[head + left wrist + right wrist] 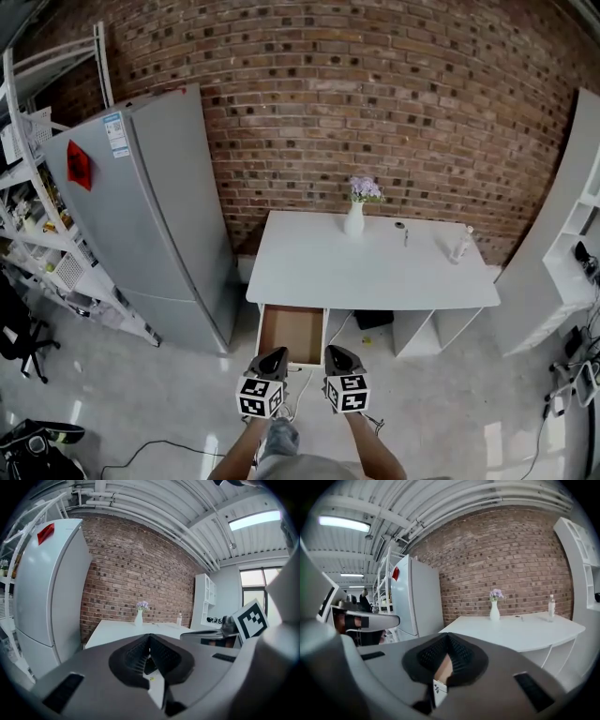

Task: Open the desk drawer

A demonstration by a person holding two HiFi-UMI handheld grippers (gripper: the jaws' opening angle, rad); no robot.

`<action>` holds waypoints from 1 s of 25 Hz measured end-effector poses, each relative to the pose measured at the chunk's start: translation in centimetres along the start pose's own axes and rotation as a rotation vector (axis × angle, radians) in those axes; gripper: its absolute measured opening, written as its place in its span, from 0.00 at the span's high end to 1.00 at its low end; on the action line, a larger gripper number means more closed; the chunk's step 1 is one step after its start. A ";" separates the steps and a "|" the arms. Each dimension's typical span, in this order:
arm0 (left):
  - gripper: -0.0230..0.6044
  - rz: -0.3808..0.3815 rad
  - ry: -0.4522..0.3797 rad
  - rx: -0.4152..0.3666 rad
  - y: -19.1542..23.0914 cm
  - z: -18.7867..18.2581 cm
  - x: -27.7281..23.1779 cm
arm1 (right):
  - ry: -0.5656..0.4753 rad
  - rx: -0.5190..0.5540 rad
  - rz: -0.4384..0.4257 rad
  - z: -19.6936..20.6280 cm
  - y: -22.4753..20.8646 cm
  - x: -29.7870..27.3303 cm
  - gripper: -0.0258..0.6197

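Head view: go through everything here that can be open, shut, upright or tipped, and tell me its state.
Drawer: pulled out, open, nothing seen inside.
Fridge: doors shut.
Vase: upright on the desk, flowers in it.
Bottle: upright on the desk.
Left gripper: shut, empty.
Right gripper: shut, empty.

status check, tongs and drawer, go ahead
Left tongs shut, empty. Right tongs shut, empty. Drawer pulled out under the desk's left end, both tongs clear of it. No obstruction seen.
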State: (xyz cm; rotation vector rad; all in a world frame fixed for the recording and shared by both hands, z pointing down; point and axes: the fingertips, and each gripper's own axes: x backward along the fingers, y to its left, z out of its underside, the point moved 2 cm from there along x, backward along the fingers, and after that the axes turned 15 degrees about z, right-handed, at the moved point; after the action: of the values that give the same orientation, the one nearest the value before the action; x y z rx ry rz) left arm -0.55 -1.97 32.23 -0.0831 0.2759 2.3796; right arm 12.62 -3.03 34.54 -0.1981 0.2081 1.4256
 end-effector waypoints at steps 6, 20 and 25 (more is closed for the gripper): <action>0.95 -0.002 -0.001 0.001 -0.9 -0.4 0.1 | -0.022 0.051 -0.014 -0.5 0.8 1.2 0.93; 0.95 0.009 0.030 -0.028 -2.4 0.3 -0.6 | -0.057 0.055 -0.027 -1.3 0.5 1.7 0.93; 0.95 0.011 0.032 -0.036 -3.0 0.1 -0.3 | -0.062 0.057 -0.035 -1.7 0.7 2.0 0.93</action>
State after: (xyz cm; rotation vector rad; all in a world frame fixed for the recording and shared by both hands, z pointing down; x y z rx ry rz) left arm 1.74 -0.05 31.81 -0.1372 0.2489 2.3967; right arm 12.13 -1.48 32.40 -0.1101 0.1934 1.3870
